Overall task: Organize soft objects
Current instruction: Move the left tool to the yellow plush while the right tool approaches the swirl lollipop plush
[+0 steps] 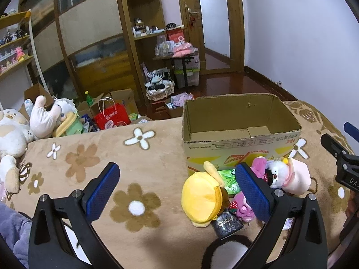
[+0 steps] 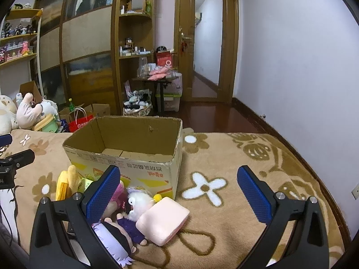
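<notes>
Brown plush blanket with flower pattern, spread wide as the work surface. On it, an open-topped cardboard box, upright, nothing visible inside on the stretch of floor that shows. Heaped just in front of the box's printed near wall: yellow plush, green packet, pink plush, white-faced plush with pale pink block body, purple-haired doll, small black pouch.

Left gripper spread wide, holding nothing; pile to its right, yellow plush between the fingers, near the right pad. Right gripper likewise spread and empty; pile to its left, pink block plush inside the gap, long axis slanting from lower left toward upper right across the fingers' line. Probably the nearer arm for that toy; box directly beyond, so likely a short lift forward and over the rim.
</notes>
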